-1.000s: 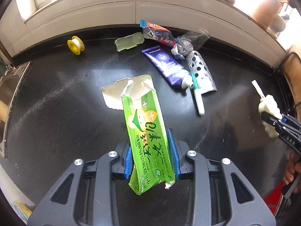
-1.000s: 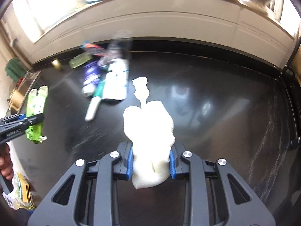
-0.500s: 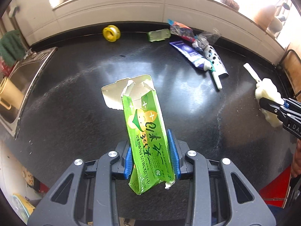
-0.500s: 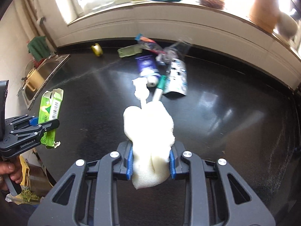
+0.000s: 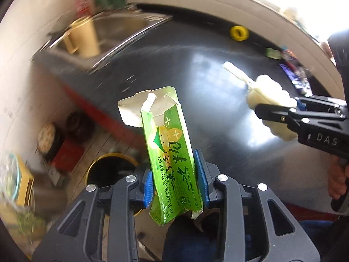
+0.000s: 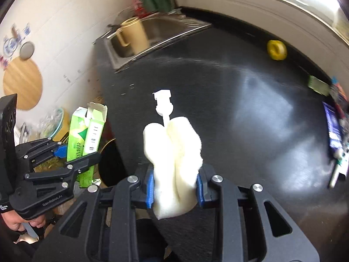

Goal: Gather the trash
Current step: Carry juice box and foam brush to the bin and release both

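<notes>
My left gripper (image 5: 174,181) is shut on a torn green carton (image 5: 168,144), held upright past the counter's left end, above a round bin with a yellow rim (image 5: 102,168) on the floor. From the right wrist view the same carton (image 6: 85,139) sits in the left gripper (image 6: 74,155) at lower left. My right gripper (image 6: 174,187) is shut on a white foam sponge on a plastic stick (image 6: 172,150), over the black counter (image 6: 240,109). In the left wrist view that sponge (image 5: 268,100) and the right gripper (image 5: 281,113) show at the right.
A steel sink (image 6: 152,35) with a tan mug (image 6: 130,35) lies at the counter's far left. A yellow tape roll (image 6: 277,49), a green wrapper (image 6: 318,85) and a pile of tubes and wrappers (image 6: 336,126) lie along the back right. Clutter covers the floor (image 5: 54,144).
Both hands have swung left along the counter and rolled. The sink and floor bin have come into view, and the trash pile has slid to the far right. Both grips are unchanged.
</notes>
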`<state>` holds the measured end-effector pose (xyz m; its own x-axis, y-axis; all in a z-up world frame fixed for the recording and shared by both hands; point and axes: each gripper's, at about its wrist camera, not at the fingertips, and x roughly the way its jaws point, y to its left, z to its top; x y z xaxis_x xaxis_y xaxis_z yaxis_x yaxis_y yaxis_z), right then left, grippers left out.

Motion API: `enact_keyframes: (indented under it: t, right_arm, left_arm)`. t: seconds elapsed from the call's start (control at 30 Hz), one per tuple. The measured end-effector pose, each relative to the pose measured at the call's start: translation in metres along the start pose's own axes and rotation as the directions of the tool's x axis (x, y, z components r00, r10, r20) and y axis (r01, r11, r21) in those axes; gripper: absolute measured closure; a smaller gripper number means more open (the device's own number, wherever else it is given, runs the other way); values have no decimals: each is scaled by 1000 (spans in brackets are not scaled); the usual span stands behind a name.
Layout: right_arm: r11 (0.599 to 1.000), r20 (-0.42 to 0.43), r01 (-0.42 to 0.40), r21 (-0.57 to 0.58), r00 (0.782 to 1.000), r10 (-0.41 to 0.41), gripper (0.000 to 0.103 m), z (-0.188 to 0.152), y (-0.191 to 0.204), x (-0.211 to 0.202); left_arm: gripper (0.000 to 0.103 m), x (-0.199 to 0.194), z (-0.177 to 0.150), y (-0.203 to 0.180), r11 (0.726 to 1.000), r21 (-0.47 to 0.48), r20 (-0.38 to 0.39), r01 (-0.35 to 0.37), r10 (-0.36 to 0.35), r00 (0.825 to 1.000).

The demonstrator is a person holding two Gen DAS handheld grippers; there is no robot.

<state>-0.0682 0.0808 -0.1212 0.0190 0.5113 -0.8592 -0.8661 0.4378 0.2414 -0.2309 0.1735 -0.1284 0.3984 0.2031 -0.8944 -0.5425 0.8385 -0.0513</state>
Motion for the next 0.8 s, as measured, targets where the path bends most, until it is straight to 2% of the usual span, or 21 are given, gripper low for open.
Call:
enact_keyframes:
  t: [0.17,0.33,0.47,0.6,0.8]
  right_arm:
    - [979,-101,-123,-165,989,107,74,18,93,54]
    - [958,-203,-187,-216,969,143,72,26,150,110]
    - [958,-270,-188,-218,954,126,72,28,175,155]
    - [956,-315,-176,-236,944,96,72,29,189,192]
    - [958,-344,-156,-239,937,67,67,33,191,217]
  left_arm:
    - [70,2,-49,74,986,-157,-45,-53,47,998]
    - [70,19,-83,131,963,-261,-63,-65,50,997]
    - [69,45,-98,161,953,-298,-77,-51,29,997]
    - [69,72,-103,173,943,-329,-100,-39,6,995]
    - [67,93,-106,185,938,-346,-115,-25,-16,993]
